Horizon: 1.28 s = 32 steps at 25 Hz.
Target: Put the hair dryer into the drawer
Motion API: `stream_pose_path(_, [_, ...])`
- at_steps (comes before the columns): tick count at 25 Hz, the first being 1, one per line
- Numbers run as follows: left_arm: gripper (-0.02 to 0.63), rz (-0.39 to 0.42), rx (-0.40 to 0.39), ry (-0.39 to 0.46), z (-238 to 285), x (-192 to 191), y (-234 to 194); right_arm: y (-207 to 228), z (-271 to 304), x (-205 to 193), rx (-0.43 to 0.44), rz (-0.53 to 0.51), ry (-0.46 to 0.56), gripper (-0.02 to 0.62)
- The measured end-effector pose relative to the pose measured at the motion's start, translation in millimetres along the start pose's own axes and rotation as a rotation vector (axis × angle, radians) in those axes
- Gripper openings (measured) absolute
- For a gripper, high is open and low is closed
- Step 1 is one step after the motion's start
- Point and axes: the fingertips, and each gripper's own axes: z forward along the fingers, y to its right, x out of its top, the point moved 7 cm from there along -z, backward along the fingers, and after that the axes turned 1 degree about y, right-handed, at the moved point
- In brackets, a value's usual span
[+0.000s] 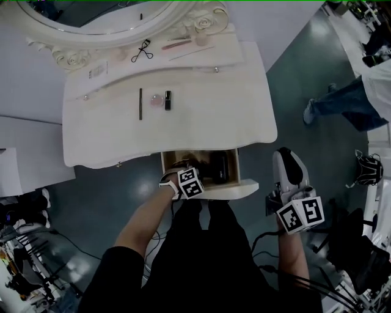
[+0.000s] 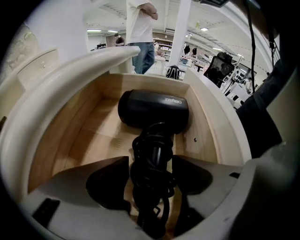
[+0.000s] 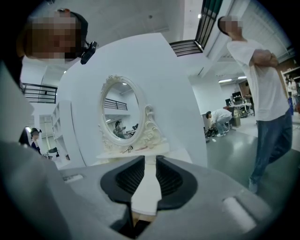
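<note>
The black hair dryer [image 1: 217,168] lies in the open wooden drawer [image 1: 235,190] at the front of the white dressing table. Its cord is wound round the handle. In the left gripper view the dryer [image 2: 153,110] rests on the drawer floor with its body toward the back wall [image 2: 140,83]. My left gripper [image 2: 150,165] is open, and the handle lies between the wide-set jaws with strips of wood showing on both sides. From above, that gripper [image 1: 194,177] points down into the drawer. My right gripper [image 1: 284,153] hovers off the table's front right corner, jaws a narrow slit apart [image 3: 146,171], holding nothing.
The tabletop [image 1: 208,122] carries a dark pencil [image 1: 140,104], a small compact and lipstick [image 1: 166,99] and an eyelash curler [image 1: 142,52] below the oval mirror [image 1: 98,18]. A person [image 1: 345,104] stands on the grey floor to the right, near a backpack [image 1: 368,168].
</note>
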Motion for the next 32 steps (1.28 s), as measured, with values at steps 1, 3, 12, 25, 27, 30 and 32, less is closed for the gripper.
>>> stream_pose_path(1, [0.285,-0.006,0.012,0.006,-6.8,0.4,-1.2,-0.6,0.7,1.9,0.003,-0.001,0.004,0.075])
stream_pose_path(3, [0.29,-0.012,0.061,0.027,-28.3,2.5,-6.4,-2.5,2.5,7.5,0.011,-0.005,0.014,0.075])
stream_pose_path(12, [0.29,-0.208,0.292,0.413,-198.2,39.7,-36.0,-12.4,10.5,42.4,0.036,-0.054,0.082,0.072])
stream_pose_path(25, [0.053,-0.445,0.728,1.091,-443.6,104.2,-47.2,-56.0,7.6,128.2,0.09,-0.174,0.255,0.043])
stream_pose_path(27, [0.033,-0.459,0.775,1.143,-463.8,108.4,-44.9,-63.7,4.5,139.8,0.11,-0.187,0.283,0.043])
stream_pose_path(30, [0.009,-0.467,0.83,1.211,-490.9,114.9,-39.8,-74.1,-1.7,157.1,0.139,-0.21,0.331,0.043])
stream_pose_path(32, [0.003,-0.462,0.864,1.246,-506.2,118.3,-35.9,-79.8,-5.9,167.5,0.153,-0.23,0.364,0.043])
